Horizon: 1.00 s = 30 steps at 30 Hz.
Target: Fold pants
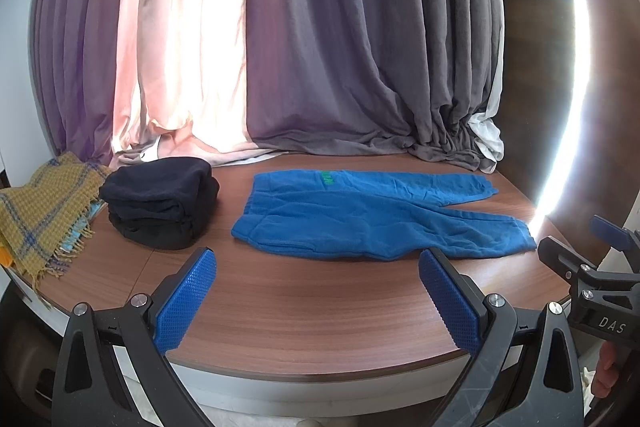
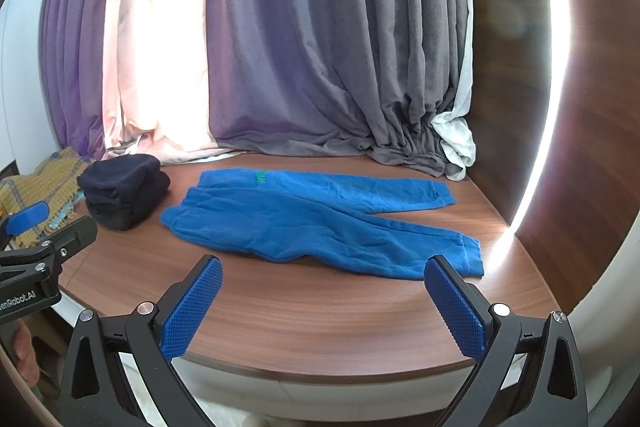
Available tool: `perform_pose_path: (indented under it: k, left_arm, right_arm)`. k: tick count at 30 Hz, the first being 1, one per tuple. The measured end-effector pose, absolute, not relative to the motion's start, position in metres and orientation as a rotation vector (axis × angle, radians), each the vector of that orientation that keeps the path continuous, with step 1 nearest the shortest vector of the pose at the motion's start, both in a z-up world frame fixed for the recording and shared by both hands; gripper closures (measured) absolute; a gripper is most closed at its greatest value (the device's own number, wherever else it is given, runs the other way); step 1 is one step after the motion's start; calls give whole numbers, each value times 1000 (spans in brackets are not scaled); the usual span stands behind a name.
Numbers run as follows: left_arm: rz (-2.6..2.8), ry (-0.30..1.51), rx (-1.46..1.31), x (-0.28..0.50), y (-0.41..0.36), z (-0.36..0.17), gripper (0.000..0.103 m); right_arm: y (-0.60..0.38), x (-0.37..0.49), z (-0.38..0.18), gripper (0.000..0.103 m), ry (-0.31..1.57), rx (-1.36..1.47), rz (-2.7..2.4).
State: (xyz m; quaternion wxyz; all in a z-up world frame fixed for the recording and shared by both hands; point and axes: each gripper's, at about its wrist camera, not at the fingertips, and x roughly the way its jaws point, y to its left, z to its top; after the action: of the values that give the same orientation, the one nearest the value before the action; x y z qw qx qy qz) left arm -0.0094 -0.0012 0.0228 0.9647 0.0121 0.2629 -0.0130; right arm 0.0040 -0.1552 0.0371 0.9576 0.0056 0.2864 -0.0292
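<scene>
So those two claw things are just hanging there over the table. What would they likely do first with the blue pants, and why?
Probably reach forward and down to the near edge of the blue pants. They lie spread flat and unfolded on the wooden table, waistband left, legs right. Both the left gripper and the right gripper are open, empty, and short of the cloth, so nothing can be folded until they grip it.

Ahead of my claw runs a walnut-grain bench (image 1: 320, 315). Beyond it hang grey-purple curtains (image 1: 340, 47), their hems bunched on the bench top. A backlit pink curtain panel (image 1: 180, 47) glows to the left, and a dark wood wall panel (image 2: 580, 147) with a bright light strip (image 2: 560, 87) closes the right side.
</scene>
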Motion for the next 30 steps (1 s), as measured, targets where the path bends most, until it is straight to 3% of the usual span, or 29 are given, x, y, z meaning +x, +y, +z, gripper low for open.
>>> perform_pose_path:
  k: [17, 30]
  left_arm:
    - [-36, 554, 21, 9, 15, 17, 0]
    - [-59, 623, 48, 57, 43, -26, 0]
  right_arm:
    - [-151, 21, 31, 1, 602, 9, -62]
    - [-129, 65, -6, 1, 713, -9, -106]
